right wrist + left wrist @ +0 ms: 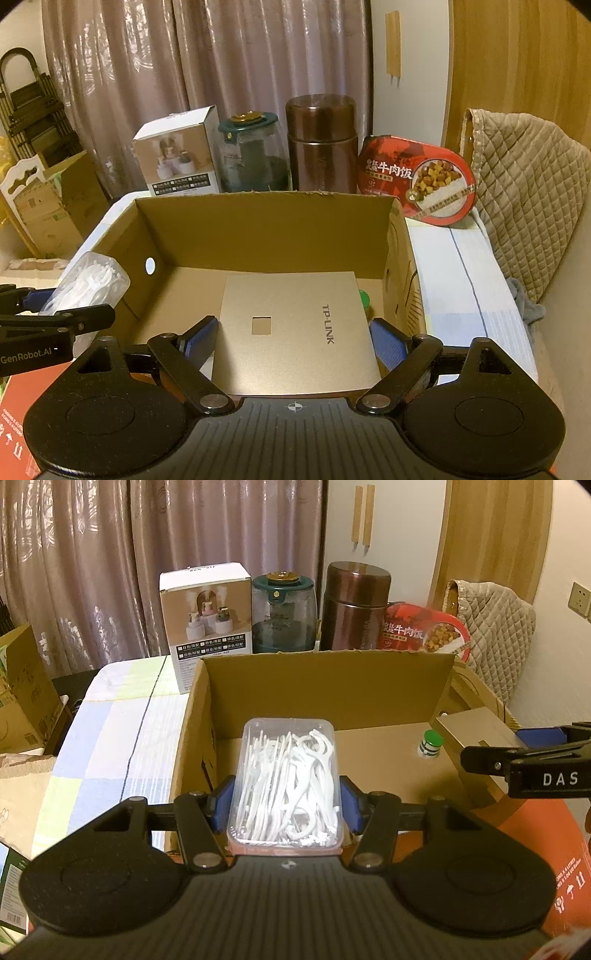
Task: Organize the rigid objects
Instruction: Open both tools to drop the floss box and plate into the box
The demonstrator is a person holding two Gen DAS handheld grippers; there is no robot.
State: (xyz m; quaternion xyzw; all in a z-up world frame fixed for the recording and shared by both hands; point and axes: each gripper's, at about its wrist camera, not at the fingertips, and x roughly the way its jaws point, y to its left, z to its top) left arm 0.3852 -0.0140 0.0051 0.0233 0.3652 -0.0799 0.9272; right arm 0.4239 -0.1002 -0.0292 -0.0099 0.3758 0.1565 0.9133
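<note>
My left gripper [286, 803] is shut on a clear plastic box of white floss picks [286, 782] and holds it above the near left part of the open cardboard box [325, 672]. The floss box also shows at the left of the right wrist view [88, 284]. My right gripper [291, 338] is shut on a gold TP-LINK box [295, 328], held over the cardboard box [258, 210]. The gold box shows at the right of the left wrist view [476, 738]. A small green-capped bottle [430, 743] stands inside the cardboard box, partly hidden in the right wrist view [365, 297].
Behind the cardboard box stand a white product carton [207, 624], a glass jar with a green lid [282, 613], a brown thermos [354, 605] and a red beef-rice meal pack [419, 179]. A quilted chair back [528, 192] is at the right. An orange box [539, 849] lies near right.
</note>
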